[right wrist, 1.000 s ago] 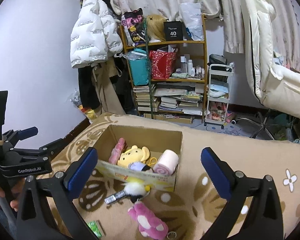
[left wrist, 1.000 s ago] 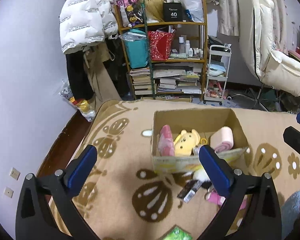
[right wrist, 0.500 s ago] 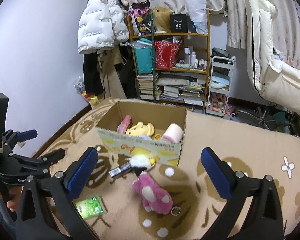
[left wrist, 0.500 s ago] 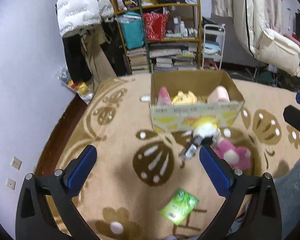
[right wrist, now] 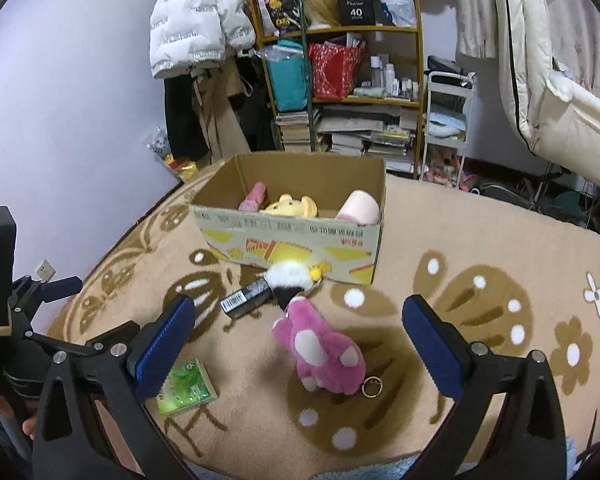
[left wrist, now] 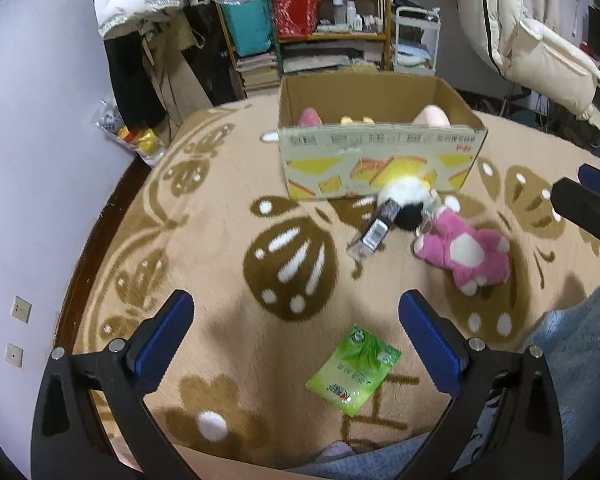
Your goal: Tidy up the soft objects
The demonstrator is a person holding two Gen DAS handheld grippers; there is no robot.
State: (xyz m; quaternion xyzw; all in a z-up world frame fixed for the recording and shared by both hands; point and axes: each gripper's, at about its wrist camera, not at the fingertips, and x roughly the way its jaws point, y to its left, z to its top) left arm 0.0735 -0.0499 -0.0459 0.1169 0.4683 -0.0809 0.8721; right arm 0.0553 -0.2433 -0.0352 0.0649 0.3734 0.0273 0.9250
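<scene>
A cardboard box [left wrist: 380,148] [right wrist: 292,236] stands on the patterned rug and holds a yellow plush [right wrist: 294,206], a pink toy [right wrist: 254,196] and a pink roll [right wrist: 360,210]. In front of the box lie a white, black and yellow plush [left wrist: 406,196] [right wrist: 292,276], a dark tube [left wrist: 374,230] [right wrist: 246,298] and a pink plush with a key ring [left wrist: 466,250] [right wrist: 322,354]. A green tissue pack [left wrist: 354,368] [right wrist: 186,388] lies nearer. My left gripper [left wrist: 296,332] is open above the green pack. My right gripper [right wrist: 298,336] is open around the pink plush, above it.
A shelf unit [right wrist: 340,80] with books, bags and bottles stands behind the box. A white puffer jacket [right wrist: 196,20] hangs at the wall. A white trolley [right wrist: 446,128] and a cream chair [right wrist: 552,80] stand at the right. The rug's left edge meets dark floor [left wrist: 100,216].
Both grippers have pulled back from the box and tilted down. The floor items and green pack now show closer and fuller. Both stay open.
</scene>
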